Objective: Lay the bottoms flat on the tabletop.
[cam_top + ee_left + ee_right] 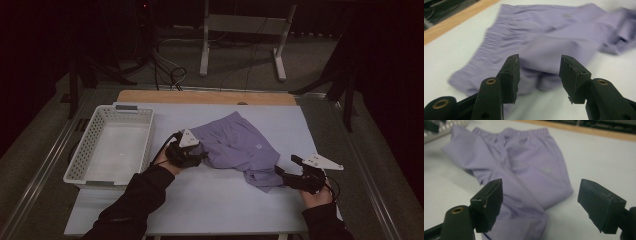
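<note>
One pair of lilac shorts (235, 147) lies rumpled at centre of the high view on the white table (210, 197), waistband toward upper centre, one leg trailing to lower right. Left gripper (200, 155) sits at the left edge of the cloth, mid-frame; in the left gripper view its jaws stand moderately apart w/ a bunched fold of the shorts (549, 50) just beyond and between them, nothing pinched yet. Right gripper (281, 174) is at lower right of the high view, tips just at the leg hem; in the right gripper view its jaws gape wide, one at lower left and one at lower right of frame, shorts (524, 172) spread ahead and under the left one, no hold on anything. Progress, as I judge it: early. Both tools are placed at opposite ends of the garment, approx ready to grasp, but no grasp made, cloth not flattened or folded, nothing in the basket. Left to do, prob: close on the fabric, straighten or fold it, maybe move it to the basket. Count: 1 pair of shorts, 1 white slotted basket (85, 160) at left of the high view, empty inside, 2 grippers, 2 hands w/ dark sleeves, 1 table, a wooden strip (205, 97) along its far edge.
</note>
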### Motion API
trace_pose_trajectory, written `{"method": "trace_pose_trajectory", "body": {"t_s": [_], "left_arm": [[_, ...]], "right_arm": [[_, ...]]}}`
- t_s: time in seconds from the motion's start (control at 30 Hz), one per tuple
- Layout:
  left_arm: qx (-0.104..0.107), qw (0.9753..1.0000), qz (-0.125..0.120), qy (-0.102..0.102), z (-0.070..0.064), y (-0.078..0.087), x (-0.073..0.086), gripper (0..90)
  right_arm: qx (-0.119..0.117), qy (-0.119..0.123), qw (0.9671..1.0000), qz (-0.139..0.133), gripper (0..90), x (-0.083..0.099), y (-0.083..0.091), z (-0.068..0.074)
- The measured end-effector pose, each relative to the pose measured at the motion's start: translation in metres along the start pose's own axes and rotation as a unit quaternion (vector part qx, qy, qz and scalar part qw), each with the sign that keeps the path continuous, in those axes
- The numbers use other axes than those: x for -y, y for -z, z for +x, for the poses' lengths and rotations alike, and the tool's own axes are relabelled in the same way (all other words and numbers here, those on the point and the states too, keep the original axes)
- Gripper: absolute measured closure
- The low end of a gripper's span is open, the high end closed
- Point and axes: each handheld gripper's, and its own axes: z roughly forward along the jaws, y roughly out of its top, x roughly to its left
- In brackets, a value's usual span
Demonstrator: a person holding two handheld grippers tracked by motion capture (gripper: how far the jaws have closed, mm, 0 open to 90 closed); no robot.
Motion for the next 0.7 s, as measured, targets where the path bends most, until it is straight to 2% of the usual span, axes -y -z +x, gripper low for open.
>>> {"method": "trace_pose_trajectory", "body": {"t_s": [0.03, 0.07, 0.1, 0.17, 0.27, 0.3, 0.33, 0.37, 0.4, 0.43, 0.47, 0.5, 0.57, 0.67, 0.7], "left_arm": [[0.005, 0.9999, 0.000, -0.011, -0.009, 0.002, 0.005, 50.6], [0.005, 0.9999, 0.000, -0.011, -0.009, 0.002, 0.005, 50.7], [0.016, 0.9998, 0.005, -0.013, -0.014, 0.002, 0.009, 50.7], [0.027, 0.9991, 0.022, -0.023, -0.020, -0.004, 0.018, 50.7], [0.029, 0.9987, 0.035, -0.023, -0.022, -0.013, 0.022, 50.6], [0.029, 0.9981, 0.048, -0.027, -0.023, -0.022, 0.025, 50.6], [0.029, 0.9981, 0.048, -0.027, -0.023, -0.022, 0.025, 50.6], [0.024, 0.9974, 0.061, -0.029, -0.022, -0.033, 0.026, 50.5], [0.024, 0.9974, 0.061, -0.029, -0.022, -0.033, 0.026, 50.5], [0.020, 0.9969, 0.070, -0.030, -0.020, -0.042, 0.026, 50.5], [0.020, 0.9969, 0.070, -0.030, -0.020, -0.042, 0.026, 50.6], [0.017, 0.9966, 0.077, -0.027, -0.018, -0.051, 0.026, 50.6], [0.016, 0.9959, 0.085, -0.025, -0.016, -0.057, 0.026, 51.5], [0.026, 0.9962, 0.081, -0.021, -0.016, -0.060, 0.026, 61.8], [0.033, 0.9956, 0.083, -0.027, -0.018, -0.059, 0.025, 76.2]], "right_arm": [[0.000, 0.000, 1.0000, -0.005, 19.8, -0.001, 0.001, 0.000], [-0.003, -0.001, 1.0000, -0.009, 19.8, -0.001, 0.002, 0.000], [-0.006, -0.002, 0.9998, -0.017, 19.8, -0.001, 0.004, -0.001], [-0.004, 0.005, 0.9998, -0.018, 19.8, -0.001, 0.005, 0.000], [-0.010, 0.013, 0.9996, -0.022, 18.6, -0.002, 0.004, 0.002], [-0.015, 0.026, 0.9994, -0.019, 18.2, -0.002, 0.002, 0.004], [-0.019, 0.028, 0.9993, -0.016, 18.1, -0.002, 0.001, 0.005], [-0.024, 0.034, 0.9990, -0.017, 18.0, -0.001, 0.000, 0.006], [-0.024, 0.034, 0.9990, -0.017, 18.0, -0.001, 0.000, 0.006], [-0.028, 0.040, 0.9987, -0.014, 18.0, -0.002, -0.001, 0.008], [-0.028, 0.040, 0.9987, -0.014, 18.0, -0.002, -0.001, 0.008], [-0.035, 0.043, 0.9983, -0.018, 18.0, -0.002, -0.001, 0.009], [-0.038, 0.046, 0.9981, -0.018, 18.1, -0.002, 0.000, 0.010], [-0.041, 0.046, 0.9979, -0.019, 18.2, -0.002, 0.000, 0.009], [-0.043, 0.044, 0.9979, -0.021, 18.4, -0.001, 0.001, 0.009]]}}
